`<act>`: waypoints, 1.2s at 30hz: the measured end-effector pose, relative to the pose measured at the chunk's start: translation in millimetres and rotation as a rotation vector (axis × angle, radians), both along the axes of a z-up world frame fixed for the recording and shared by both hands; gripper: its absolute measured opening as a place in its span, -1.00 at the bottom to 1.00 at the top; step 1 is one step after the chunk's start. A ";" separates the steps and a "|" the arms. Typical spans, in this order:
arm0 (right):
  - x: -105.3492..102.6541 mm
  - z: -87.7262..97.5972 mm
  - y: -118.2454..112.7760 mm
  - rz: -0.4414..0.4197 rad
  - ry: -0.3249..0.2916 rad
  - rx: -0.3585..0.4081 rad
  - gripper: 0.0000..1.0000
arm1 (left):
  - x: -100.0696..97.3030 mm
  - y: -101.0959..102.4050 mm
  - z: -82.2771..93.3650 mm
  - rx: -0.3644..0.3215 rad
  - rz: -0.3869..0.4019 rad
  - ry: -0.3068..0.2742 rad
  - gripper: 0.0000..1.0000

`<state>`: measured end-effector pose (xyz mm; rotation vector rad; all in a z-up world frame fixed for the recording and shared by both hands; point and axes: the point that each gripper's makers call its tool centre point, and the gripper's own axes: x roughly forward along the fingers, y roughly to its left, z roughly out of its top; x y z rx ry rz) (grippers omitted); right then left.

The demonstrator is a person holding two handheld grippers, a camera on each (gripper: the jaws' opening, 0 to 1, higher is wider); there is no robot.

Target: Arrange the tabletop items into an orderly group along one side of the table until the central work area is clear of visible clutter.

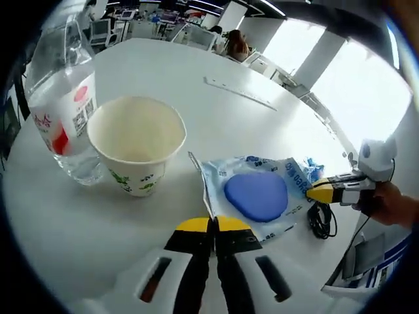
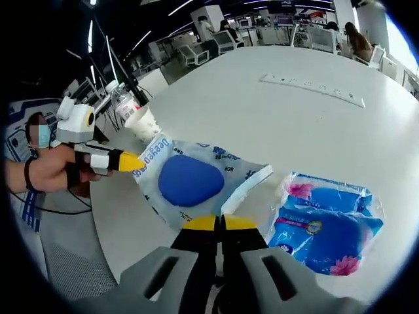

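Note:
A clear plastic packet point(image 1: 258, 193) with blue print and a blue oval pad inside is stretched between both grippers. My left gripper point(image 1: 213, 224) is shut on its near edge; in the right gripper view it point(image 2: 129, 161) pinches the packet's point(image 2: 190, 180) far left corner, held by a hand. My right gripper point(image 2: 220, 223) is shut on the opposite edge and enters the left gripper view point(image 1: 321, 191) from the right. A paper cup point(image 1: 137, 147) and a water bottle point(image 1: 62, 104) stand upright together to the left of the packet.
A blue tissue pack point(image 2: 327, 226) lies on the white table point(image 2: 294, 137) just right of my right gripper. A long white strip point(image 1: 239, 93) lies farther across the table. A black cable point(image 1: 321, 219) coils at the table edge. Chairs and desks stand beyond.

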<state>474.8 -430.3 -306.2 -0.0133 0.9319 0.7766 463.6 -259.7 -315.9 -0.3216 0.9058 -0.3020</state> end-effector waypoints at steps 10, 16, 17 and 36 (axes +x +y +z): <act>-0.9 -4.0 0.8 -0.022 0.012 0.008 -1.00 | 0.1 1.8 -4.0 0.004 -0.010 0.011 -1.00; -4.1 -7.0 -1.6 -0.067 0.022 0.026 -1.00 | -4.7 5.8 -10.0 -0.008 -0.012 0.023 -0.94; -4.5 -7.6 -1.8 -0.078 0.025 0.034 -1.00 | -5.7 6.8 -10.4 -0.008 -0.010 0.025 -0.94; -2.2 -7.9 -2.5 -0.107 0.026 0.047 -1.00 | -25.1 8.3 -13.1 -0.007 -0.063 0.049 -0.79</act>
